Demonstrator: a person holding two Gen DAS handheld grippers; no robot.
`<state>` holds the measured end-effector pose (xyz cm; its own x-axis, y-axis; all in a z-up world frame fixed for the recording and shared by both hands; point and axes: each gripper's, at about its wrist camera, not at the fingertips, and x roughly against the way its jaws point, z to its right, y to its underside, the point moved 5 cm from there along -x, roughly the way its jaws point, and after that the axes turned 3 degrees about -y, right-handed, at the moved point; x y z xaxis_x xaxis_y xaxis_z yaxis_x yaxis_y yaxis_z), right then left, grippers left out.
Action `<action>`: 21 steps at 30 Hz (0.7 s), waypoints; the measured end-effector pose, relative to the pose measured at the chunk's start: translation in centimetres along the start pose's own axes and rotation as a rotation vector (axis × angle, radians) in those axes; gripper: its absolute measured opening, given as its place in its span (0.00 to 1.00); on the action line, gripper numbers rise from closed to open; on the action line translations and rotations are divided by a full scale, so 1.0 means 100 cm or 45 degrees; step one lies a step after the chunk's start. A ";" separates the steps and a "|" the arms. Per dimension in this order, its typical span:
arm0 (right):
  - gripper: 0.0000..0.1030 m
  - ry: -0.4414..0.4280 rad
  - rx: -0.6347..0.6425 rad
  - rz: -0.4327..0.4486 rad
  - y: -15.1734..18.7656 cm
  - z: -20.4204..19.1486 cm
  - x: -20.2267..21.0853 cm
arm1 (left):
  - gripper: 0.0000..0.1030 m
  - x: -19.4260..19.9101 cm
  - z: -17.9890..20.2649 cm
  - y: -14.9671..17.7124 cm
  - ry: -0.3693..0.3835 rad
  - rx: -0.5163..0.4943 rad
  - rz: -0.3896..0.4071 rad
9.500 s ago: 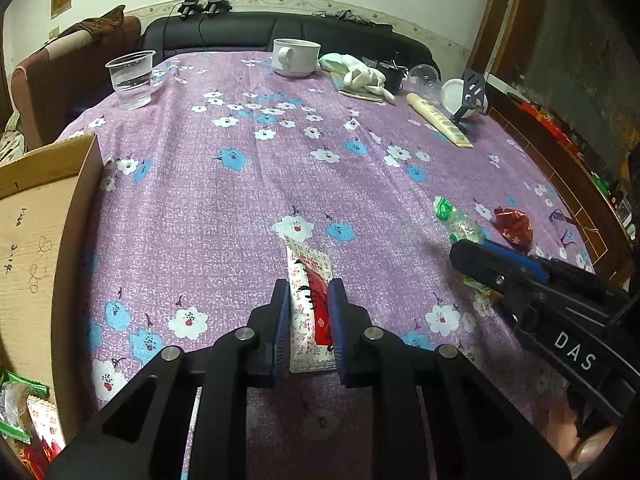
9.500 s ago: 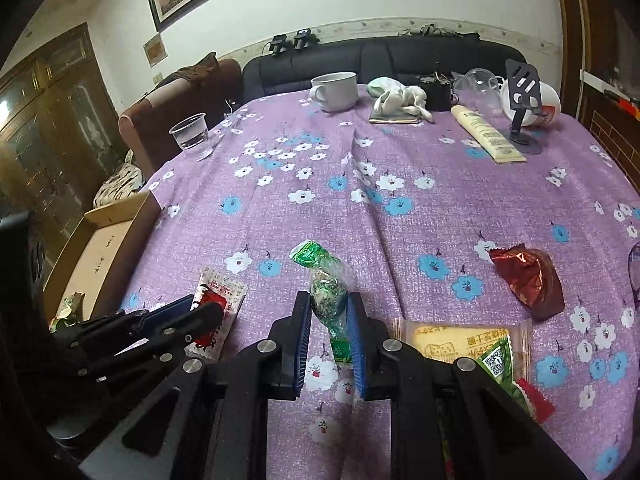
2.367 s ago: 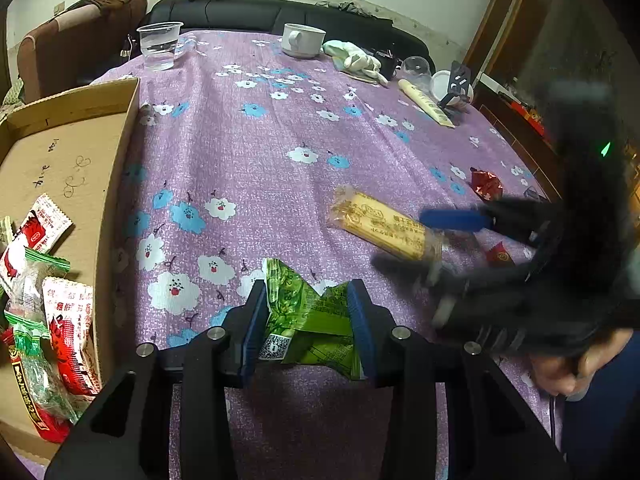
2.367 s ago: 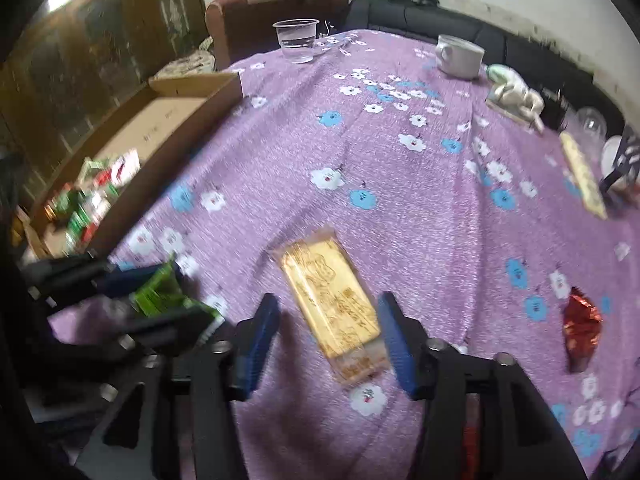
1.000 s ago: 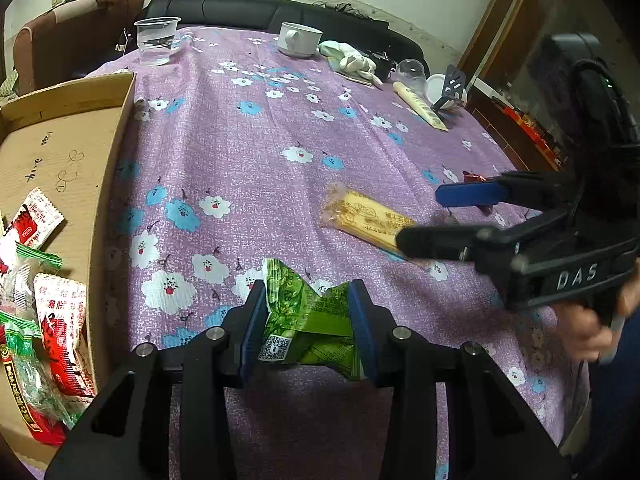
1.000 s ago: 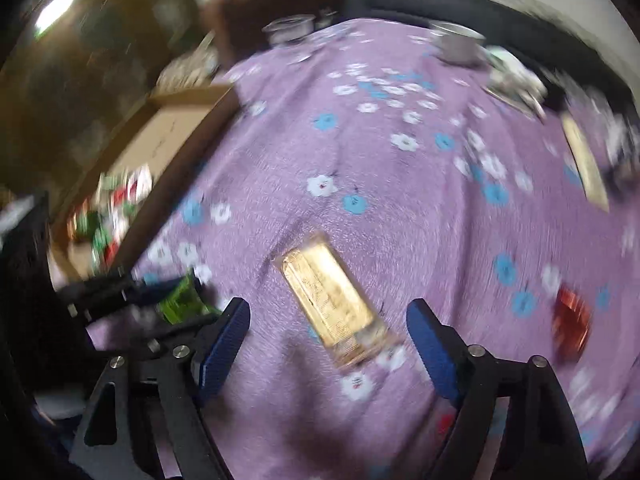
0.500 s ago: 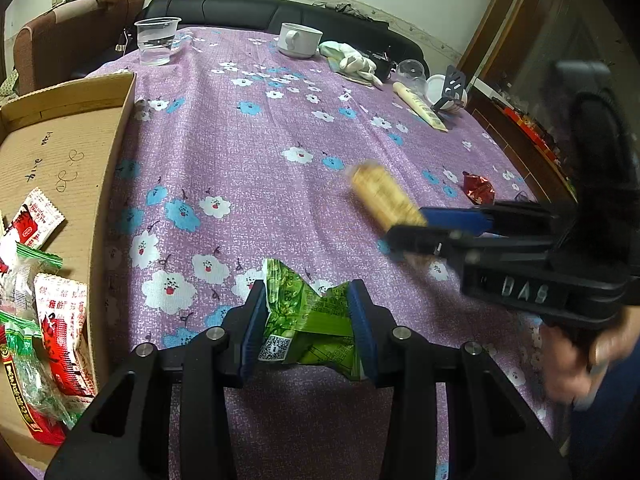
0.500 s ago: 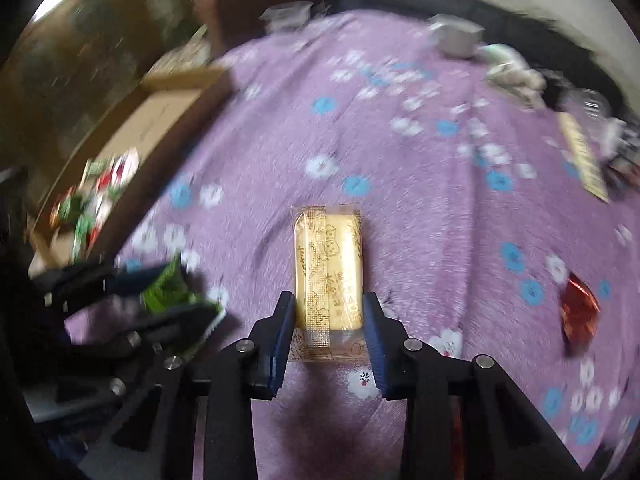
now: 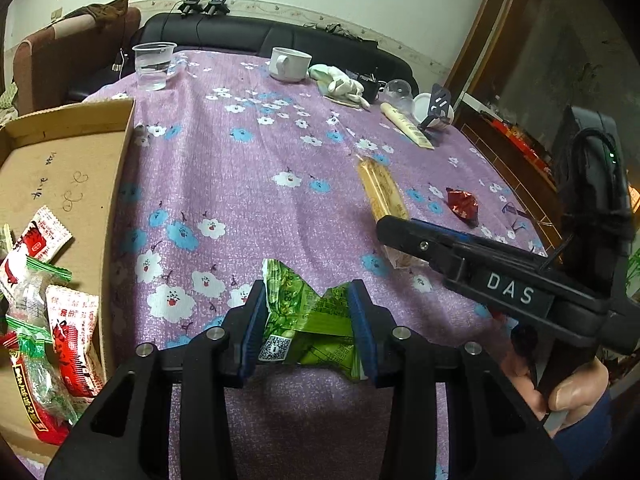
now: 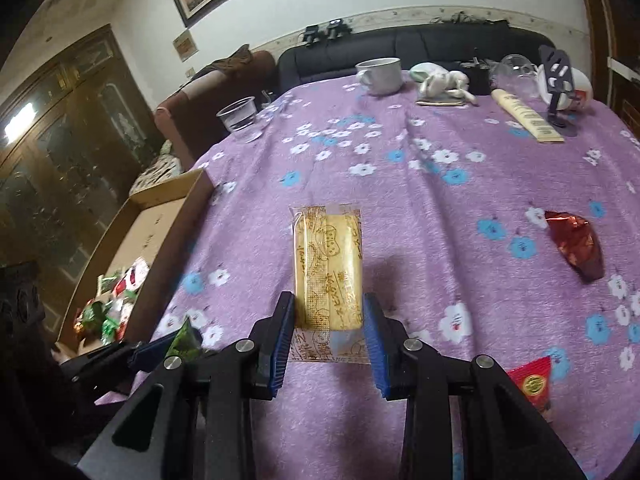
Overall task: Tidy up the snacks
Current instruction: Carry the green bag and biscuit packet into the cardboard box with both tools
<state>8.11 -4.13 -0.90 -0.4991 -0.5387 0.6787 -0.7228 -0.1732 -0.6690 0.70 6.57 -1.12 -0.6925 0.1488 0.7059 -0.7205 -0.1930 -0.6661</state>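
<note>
My left gripper (image 9: 307, 296) is shut on a crumpled green snack packet (image 9: 316, 332), held low over the purple flowered tablecloth (image 9: 240, 184). The right gripper (image 10: 328, 304) is shut on the near end of a long yellow biscuit packet (image 10: 328, 256), which points away from me just above the cloth. From the left wrist, the right gripper (image 9: 386, 226) comes in from the right with the biscuit packet (image 9: 382, 192) sticking out past it. A cardboard box (image 9: 120, 160) at the left holds several red and green snack packets (image 9: 60, 332).
A red foil snack (image 10: 574, 244) and a red packet (image 10: 530, 380) lie to the right on the cloth. At the far side stand a plastic cup of water (image 9: 153, 66), a white mug (image 9: 289, 64), a white glove (image 9: 340, 84) and a long tube packet (image 9: 406, 130). A person's hand (image 9: 576, 392) grips the right tool.
The right gripper went from wide open over the biscuit packet to shut on it, then rolled, so the packet now points straight away. The left gripper kept still with the green packet.
</note>
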 end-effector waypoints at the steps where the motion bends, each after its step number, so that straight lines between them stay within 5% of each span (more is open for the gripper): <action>1: 0.34 -0.007 0.023 0.011 -0.001 -0.004 0.002 | 0.37 0.001 0.000 0.000 -0.011 -0.001 0.005; 10: 0.34 -0.043 0.063 0.048 0.002 -0.017 0.013 | 0.37 0.015 0.004 -0.005 -0.093 -0.080 0.077; 21: 0.33 -0.139 0.037 0.015 0.002 -0.032 0.015 | 0.37 0.057 -0.069 -0.022 -0.135 0.137 0.156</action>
<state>5.70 -2.35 1.01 -0.4514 -0.6272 0.6348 -0.7024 -0.1890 -0.6863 -1.92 14.54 2.67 -0.7628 0.0158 0.6464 -0.6190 -0.3070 -0.7229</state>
